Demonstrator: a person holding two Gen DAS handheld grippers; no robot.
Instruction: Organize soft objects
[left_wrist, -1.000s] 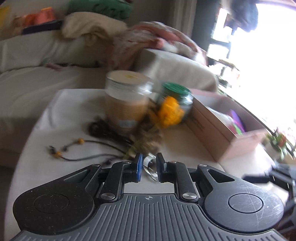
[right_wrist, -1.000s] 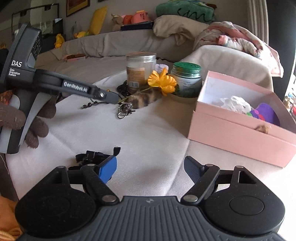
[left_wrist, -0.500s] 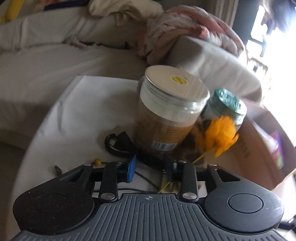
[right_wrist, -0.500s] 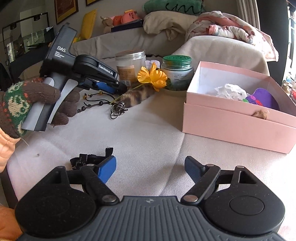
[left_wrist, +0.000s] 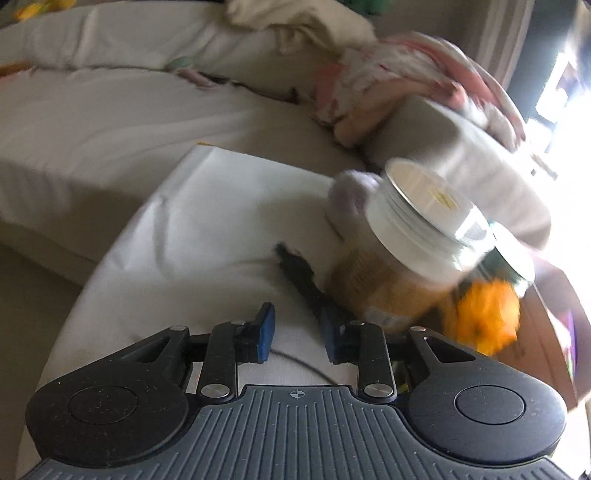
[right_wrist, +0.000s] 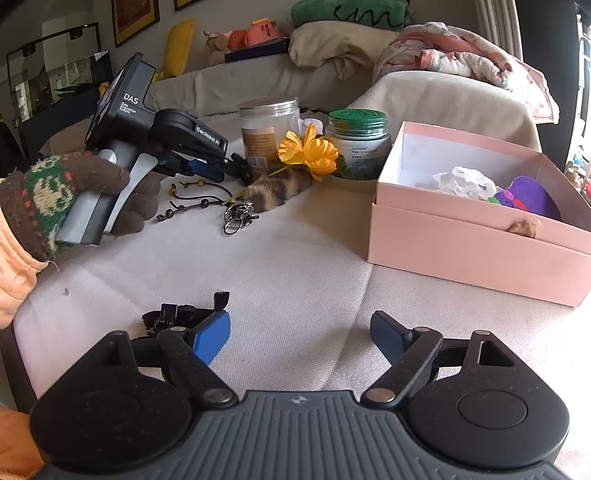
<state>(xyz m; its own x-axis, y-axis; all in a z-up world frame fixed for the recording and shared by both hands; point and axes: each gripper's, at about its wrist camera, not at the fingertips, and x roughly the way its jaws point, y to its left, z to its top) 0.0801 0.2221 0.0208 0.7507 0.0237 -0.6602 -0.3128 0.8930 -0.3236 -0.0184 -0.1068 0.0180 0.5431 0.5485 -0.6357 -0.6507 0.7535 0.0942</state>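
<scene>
The worktop (right_wrist: 295, 266) carries a pink box (right_wrist: 472, 240) already holding soft items at the right, and to its left a clear jar (right_wrist: 267, 129), a green-lidded jar (right_wrist: 358, 144), an orange fabric flower (right_wrist: 310, 151) and a striped furry tail (right_wrist: 280, 188) lying against the jars. The tail looks light, limp and compressible, so it is best pinched across its middle, clear of the key rings (right_wrist: 238, 218) touching its near end. The left tool (right_wrist: 218, 170) is partly open and empty, its tips just beside the tail's left end; the right tool (right_wrist: 299, 332) is wide open, empty, and well apart from it.
</scene>
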